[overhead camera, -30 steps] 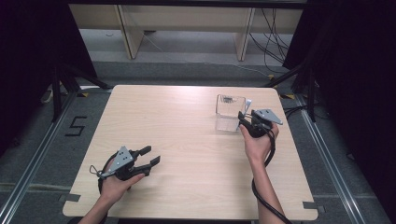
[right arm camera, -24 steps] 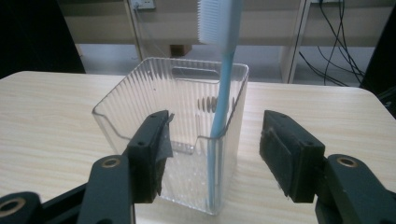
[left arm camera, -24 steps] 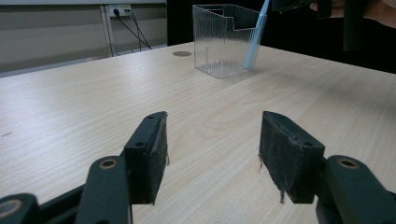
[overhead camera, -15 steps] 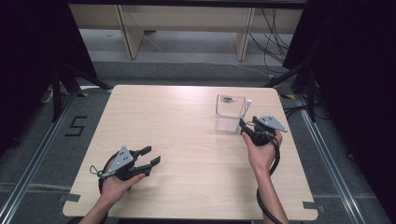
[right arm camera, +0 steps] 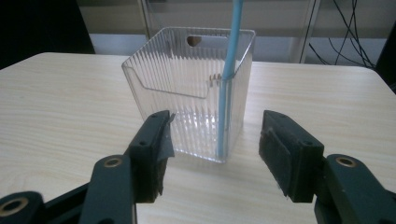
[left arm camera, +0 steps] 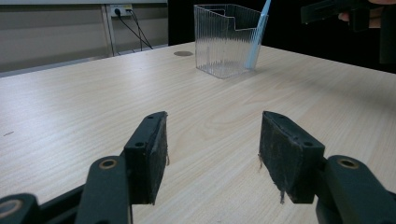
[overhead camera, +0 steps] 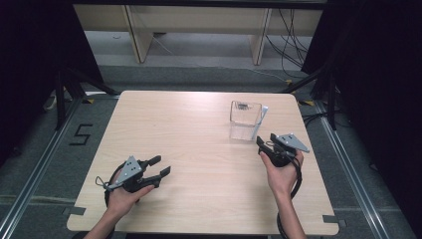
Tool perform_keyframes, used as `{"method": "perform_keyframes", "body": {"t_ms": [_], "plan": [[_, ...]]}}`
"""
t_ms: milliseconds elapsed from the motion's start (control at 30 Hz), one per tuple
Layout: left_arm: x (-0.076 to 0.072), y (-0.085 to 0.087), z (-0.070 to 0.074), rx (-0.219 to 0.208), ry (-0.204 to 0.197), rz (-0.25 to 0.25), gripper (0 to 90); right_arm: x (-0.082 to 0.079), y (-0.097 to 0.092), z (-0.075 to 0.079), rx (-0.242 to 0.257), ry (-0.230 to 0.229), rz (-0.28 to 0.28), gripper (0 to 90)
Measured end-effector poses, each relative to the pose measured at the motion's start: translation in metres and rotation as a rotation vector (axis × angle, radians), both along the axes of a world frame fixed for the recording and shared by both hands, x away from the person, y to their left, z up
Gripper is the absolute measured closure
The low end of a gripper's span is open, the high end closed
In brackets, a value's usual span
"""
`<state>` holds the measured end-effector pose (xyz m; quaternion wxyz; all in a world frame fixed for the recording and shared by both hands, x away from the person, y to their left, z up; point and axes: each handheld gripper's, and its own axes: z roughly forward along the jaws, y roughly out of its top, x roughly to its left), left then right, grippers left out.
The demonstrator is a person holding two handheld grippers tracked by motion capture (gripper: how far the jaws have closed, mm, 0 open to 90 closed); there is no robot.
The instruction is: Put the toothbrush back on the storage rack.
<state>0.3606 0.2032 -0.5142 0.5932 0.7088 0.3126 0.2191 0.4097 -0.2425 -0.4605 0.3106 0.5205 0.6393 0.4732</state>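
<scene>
Ribbed clear plastic box (right arm camera: 189, 93), thin blue straw (right arm camera: 227, 79) inside, pale woodgrain table (overhead camera: 199, 149), both grippers spread, empty.

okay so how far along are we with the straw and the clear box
Done: the blue straw already stands inside the clear box, leaning on its rim. In hand: nothing; the right gripper is open just short of the box, the left gripper open over bare table. Left: nothing obvious; no other loose items.
</scene>
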Motion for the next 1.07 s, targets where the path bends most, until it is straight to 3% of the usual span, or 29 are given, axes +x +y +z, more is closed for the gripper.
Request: {"method": "perform_keyframes", "body": {"t_ms": [233, 333, 367, 433, 567, 700, 767, 800, 1000, 1067], "plan": [[0.000, 0.001, 0.000, 0.002, -0.002, 0.004, 41.4, -0.017, -0.005, -0.005, -0.007, -0.018, 0.010, 43.9], [0.000, 0.001, 0.000, 0.001, -0.001, 0.005, 41.3, -0.024, -0.003, -0.005, 0.022, -0.010, 0.008, 43.9], [0.000, 0.001, 0.000, 0.001, 0.000, 0.005, 41.3, -0.025, -0.006, -0.006, -0.018, -0.034, 0.016, 43.9], [0.000, 0.001, 0.000, 0.001, 0.001, 0.004, 41.3, -0.030, -0.005, -0.007, -0.007, -0.012, 0.015, 43.9], [0.000, 0.001, 0.000, 0.000, 0.000, 0.007, 41.3, -0.039, -0.008, -0.012, -0.004, -0.031, 0.011, 43.9], [0.000, 0.001, -0.001, 0.000, 0.001, 0.003, 41.3, -0.050, -0.008, -0.017, 0.015, -0.007, 0.001, 43.9], [0.000, 0.001, -0.001, 0.001, 0.002, 0.002, 41.3, -0.053, -0.009, -0.020, 0.006, -0.040, 0.017, 43.9], [0.000, 0.001, -0.001, 0.001, 0.002, 0.003, 41.4, -0.056, -0.009, -0.021, 0.020, -0.020, 0.025, 43.9], [-0.001, 0.001, -0.001, 0.000, 0.001, 0.006, 41.4, -0.066, -0.007, -0.028, 0.050, -0.012, 0.006, 43.8], [0.000, 0.001, -0.001, 0.000, 0.000, 0.008, 41.4, -0.067, -0.008, -0.030, 0.026, -0.014, 0.021, 43.8]]}}
